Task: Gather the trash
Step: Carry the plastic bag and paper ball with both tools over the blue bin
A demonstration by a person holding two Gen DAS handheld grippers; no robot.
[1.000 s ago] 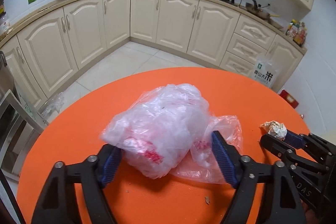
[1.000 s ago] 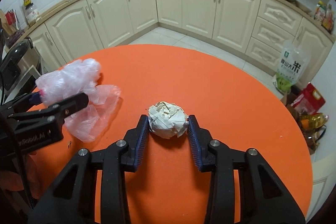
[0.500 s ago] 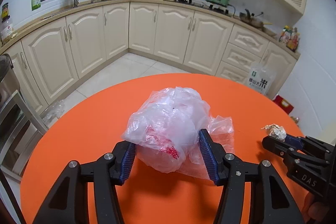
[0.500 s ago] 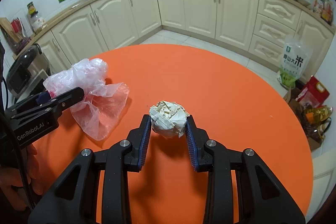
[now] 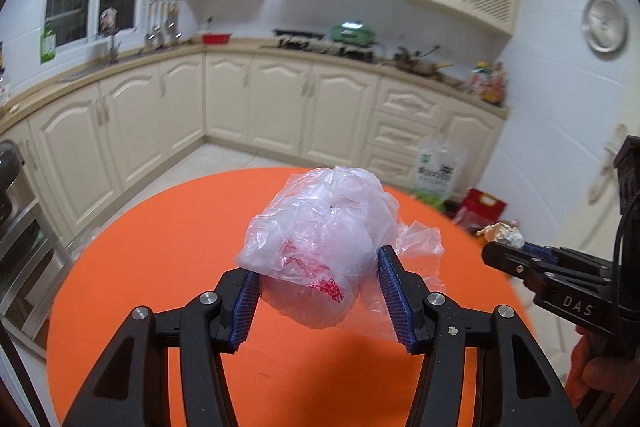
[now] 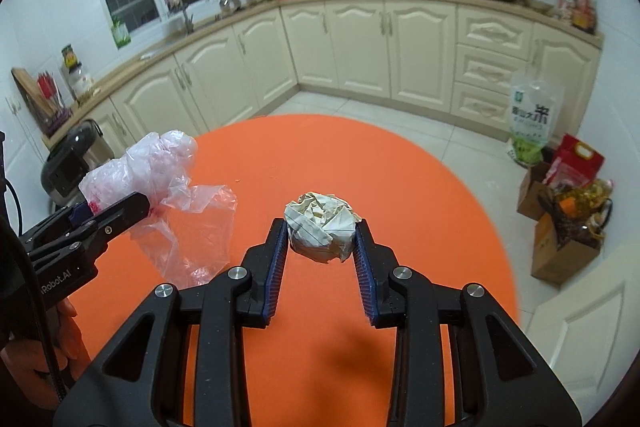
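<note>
above the orange table, a crumpled plastic bag is squeezed by the left gripper and a paper ball is squeezed by the right gripper.

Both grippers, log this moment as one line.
left gripper: shut on plastic bag | right gripper: shut on paper ball | both above orange table

Crumpled clear plastic bag with red print, bunched, loose flap hanging, lifted above orange table. Balled lined paper wad, off-white, also raised clear of it.
</note>
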